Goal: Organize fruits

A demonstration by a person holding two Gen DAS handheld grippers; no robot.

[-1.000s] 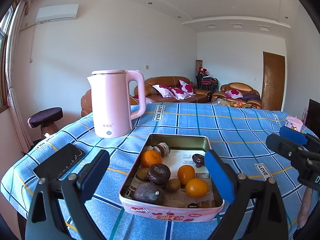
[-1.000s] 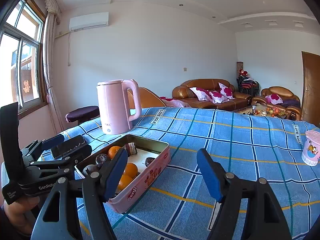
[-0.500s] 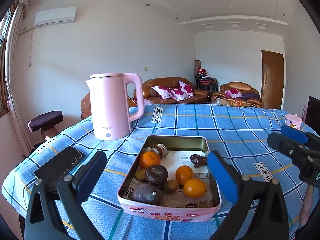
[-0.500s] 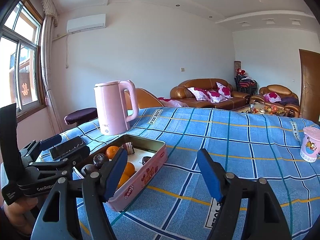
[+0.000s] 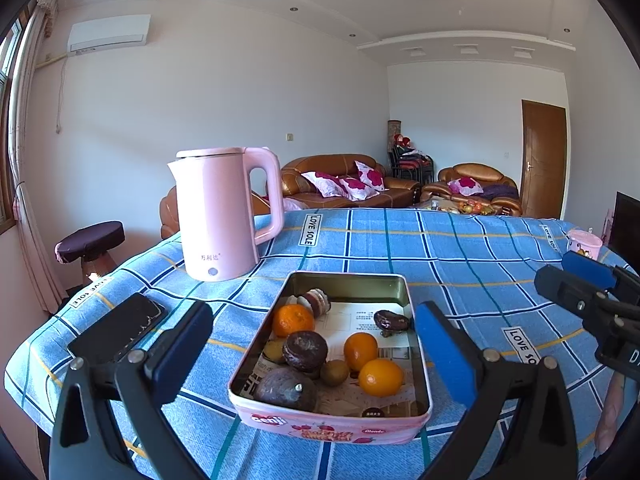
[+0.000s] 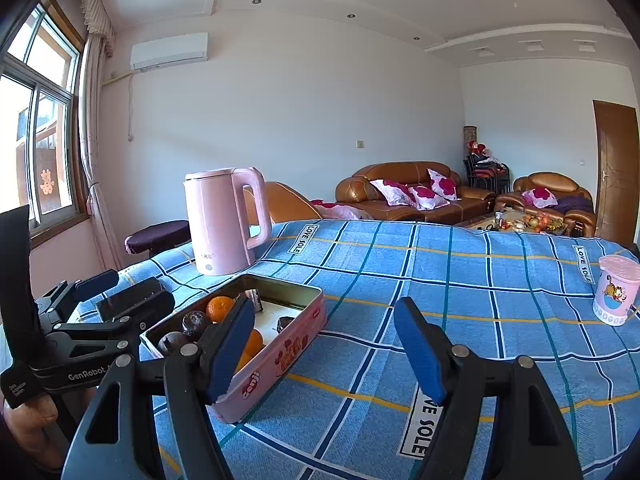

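My left tongs (image 5: 316,354) gape wide w/ nothing gripped, straddling the pink tin (image 5: 332,426) of oranges (image 5: 380,377) on the worktop (image 5: 460,256). Right tongs (image 6: 324,344) half-open, empty, just beside tin.

We read "LOVE SOLE" on the tablecloth (image 5: 308,230), "Cenji" on the tin (image 5: 269,420), and "GenRobot" on the left gripper (image 6: 86,376).

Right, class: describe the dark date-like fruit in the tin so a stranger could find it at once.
Start at the pink kettle on the blue checked cloth; just in front sits an open pink tin. Against its right wall lies the date-like fruit, alone on the white paper, small, wrinkled and glossy brown.
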